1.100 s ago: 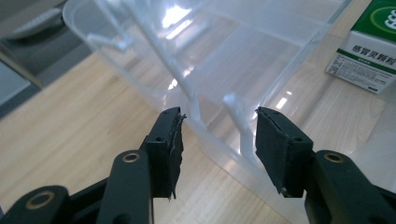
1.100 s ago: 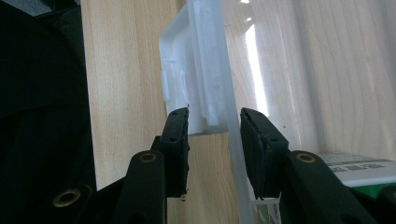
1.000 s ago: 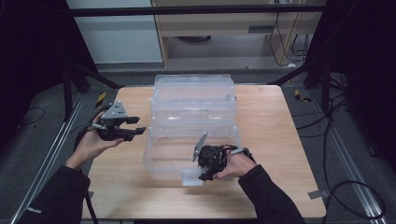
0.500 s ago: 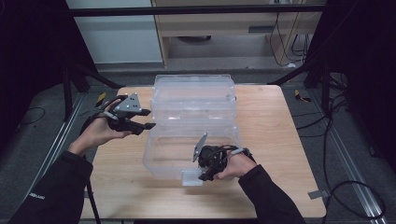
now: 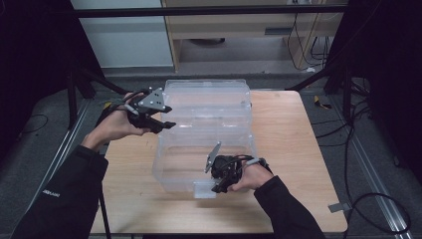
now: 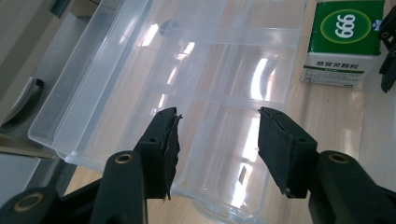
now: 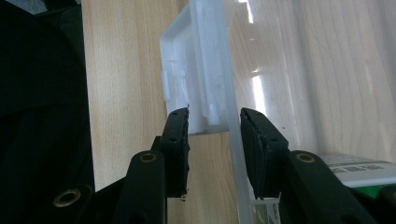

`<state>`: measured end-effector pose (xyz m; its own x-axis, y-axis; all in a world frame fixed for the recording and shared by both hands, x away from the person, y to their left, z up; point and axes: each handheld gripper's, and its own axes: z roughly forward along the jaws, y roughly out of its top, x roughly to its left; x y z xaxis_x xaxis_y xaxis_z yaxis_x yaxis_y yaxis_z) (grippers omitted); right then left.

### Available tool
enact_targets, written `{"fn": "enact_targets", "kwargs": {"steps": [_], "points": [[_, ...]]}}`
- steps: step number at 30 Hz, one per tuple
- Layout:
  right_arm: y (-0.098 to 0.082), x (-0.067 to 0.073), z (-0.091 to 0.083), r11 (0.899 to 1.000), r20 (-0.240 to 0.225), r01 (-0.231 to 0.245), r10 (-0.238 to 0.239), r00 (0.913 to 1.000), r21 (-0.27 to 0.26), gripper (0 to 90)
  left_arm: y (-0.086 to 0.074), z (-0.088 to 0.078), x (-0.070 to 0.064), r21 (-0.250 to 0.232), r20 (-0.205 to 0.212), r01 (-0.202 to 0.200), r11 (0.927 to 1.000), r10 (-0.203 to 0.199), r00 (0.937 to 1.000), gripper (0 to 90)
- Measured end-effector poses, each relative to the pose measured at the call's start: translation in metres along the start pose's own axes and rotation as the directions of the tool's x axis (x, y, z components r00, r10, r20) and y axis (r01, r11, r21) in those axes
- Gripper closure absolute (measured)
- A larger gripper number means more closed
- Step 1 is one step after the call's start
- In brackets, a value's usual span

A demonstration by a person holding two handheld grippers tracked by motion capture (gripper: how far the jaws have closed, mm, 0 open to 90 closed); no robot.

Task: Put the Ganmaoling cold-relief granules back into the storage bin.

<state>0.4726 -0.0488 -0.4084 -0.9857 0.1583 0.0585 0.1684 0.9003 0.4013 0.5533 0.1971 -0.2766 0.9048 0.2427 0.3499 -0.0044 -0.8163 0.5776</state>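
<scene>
A clear plastic storage box (image 5: 171, 149) stands open on the wooden table, its lid (image 5: 209, 97) folded back behind it. My right gripper (image 5: 216, 185) is at the box's front edge. In the right gripper view its jaws (image 7: 215, 112) are shut on the front wall and the white latch (image 7: 196, 79). A green and white carton (image 7: 359, 172) lies just inside that wall. My left gripper (image 5: 168, 117) hovers by the lid's left edge. It is open with nothing between the jaws (image 6: 218, 113), and the lid (image 6: 187, 70) and the carton (image 6: 345, 42) lie beyond them.
The table (image 5: 298, 144) has bare wood to the right of the box and along its front. Metal frame rails (image 5: 368, 164) run along both sides. Cables (image 5: 358, 124) trail on the floor to the right, and a cabinet stands behind the table.
My left hand has risen and moved away from me and to the right, from beside the box's base to the lid's left edge. The right hand has kept still.
</scene>
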Motion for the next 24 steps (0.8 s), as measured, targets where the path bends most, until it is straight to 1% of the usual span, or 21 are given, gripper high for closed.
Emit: {"fn": "enact_targets", "kwargs": {"steps": [1, 3, 4, 5, 12, 14, 15, 16, 17, 19, 22, 24], "points": [[0.000, 0.000, 0.000, 1.000, -0.001, 0.002, -0.002, 1.0000, -0.001, 63.5, 0.002, 0.001, 0.002, 0.012, 0.005, -0.016, 0.9998, 0.016, 0.9999, 47.5], [0.000, 0.000, 0.000, 1.000, 0.000, 0.003, -0.003, 1.0000, 0.000, 63.5, 0.005, 0.006, 0.003, 0.019, 0.019, -0.022, 0.9996, 0.021, 0.9996, 47.5], [0.000, 0.000, 0.000, 1.000, 0.002, 0.003, -0.003, 1.0000, 0.000, 63.5, 0.006, 0.007, 0.003, 0.029, 0.023, -0.032, 0.9991, 0.031, 0.9992, 47.7], [0.000, 0.000, 0.000, 1.000, 0.001, 0.004, -0.004, 1.0000, 0.000, 63.5, 0.007, 0.009, 0.004, 0.029, 0.029, -0.029, 0.9992, 0.028, 0.9992, 47.9], [0.000, -0.001, 0.000, 1.000, -0.006, 0.004, -0.004, 1.0000, -0.002, 63.5, 0.014, 0.019, 0.010, 0.059, 0.053, -0.064, 0.9962, 0.061, 0.9968, 49.3], [0.000, -0.001, 0.000, 1.000, -0.005, 0.005, -0.005, 1.0000, -0.002, 63.5, 0.015, 0.022, 0.011, 0.067, 0.055, -0.072, 0.9952, 0.068, 0.9961, 49.3], [0.000, -0.001, 0.000, 1.000, -0.005, 0.005, -0.005, 1.0000, -0.002, 63.5, 0.015, 0.024, 0.012, 0.064, 0.059, -0.067, 0.9957, 0.063, 0.9963, 49.3], [0.000, -0.001, 0.000, 1.000, -0.005, 0.003, -0.003, 1.0000, -0.003, 63.5, 0.015, 0.025, 0.013, 0.062, 0.060, -0.069, 0.9957, 0.066, 0.9960, 49.7], [0.000, -0.001, 0.000, 1.000, -0.006, 0.003, -0.003, 1.0000, -0.003, 63.5, 0.016, 0.026, 0.014, 0.071, 0.061, -0.073, 0.9948, 0.069, 0.9958, 49.8], [0.000, -0.001, 0.000, 1.000, -0.005, 0.004, -0.004, 1.0000, -0.003, 63.5, 0.016, 0.030, 0.016, 0.070, 0.058, -0.072, 0.9950, 0.068, 0.9960, 50.1], [-0.001, -0.001, 0.000, 1.000, -0.004, 0.009, -0.009, 1.0000, -0.004, 63.5, 0.015, 0.033, 0.020, 0.086, 0.048, -0.073, 0.9936, 0.069, 0.9965, 50.4], [-0.001, -0.001, 0.000, 1.000, -0.006, 0.006, -0.006, 1.0000, -0.005, 63.5, 0.016, 0.035, 0.023, 0.088, 0.049, -0.078, 0.9931, 0.074, 0.9961, 51.5]]}}
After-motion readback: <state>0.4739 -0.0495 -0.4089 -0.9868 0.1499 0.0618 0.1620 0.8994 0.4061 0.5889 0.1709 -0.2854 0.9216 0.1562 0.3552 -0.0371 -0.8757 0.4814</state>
